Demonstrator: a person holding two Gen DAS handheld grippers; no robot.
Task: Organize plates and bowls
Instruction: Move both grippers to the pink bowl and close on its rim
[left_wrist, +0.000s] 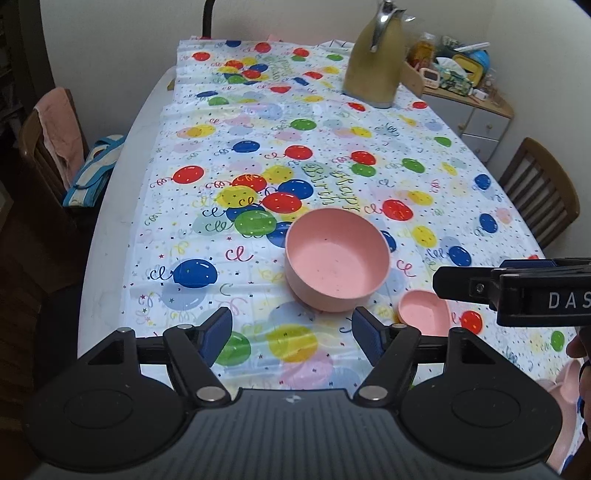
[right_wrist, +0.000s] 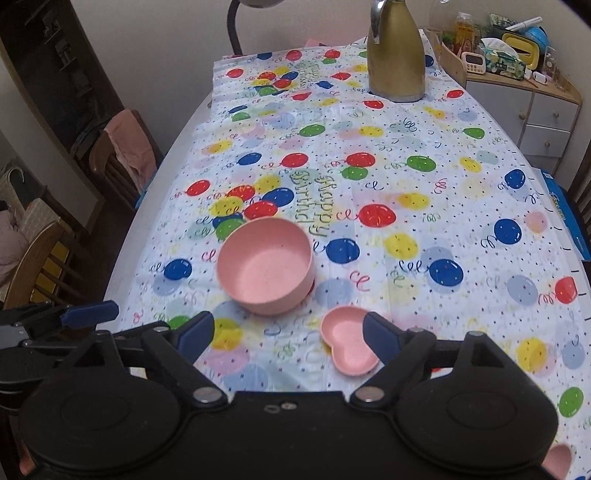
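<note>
The left gripper (left_wrist: 291, 341) hovers low over the counter (left_wrist: 110, 258), jaws spread with nothing between them; the right gripper (right_wrist: 288, 338) likewise, jaws spread and holding nothing. Just past the right one lies a small pink heart-shaped plastic dish (right_wrist: 349, 341) (partly behind one blue pad). A little farther, near it but apart, sits a round pink plastic bowl (left_wrist: 338, 256) on the balloon-print tablecloth (left_wrist: 258, 129). At the far end stands a gold metal thermos jug (right_wrist: 397, 55).

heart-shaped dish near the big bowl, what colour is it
Pink, matching the big bowl. The heart-shaped dish shows best in the right wrist view.
</note>
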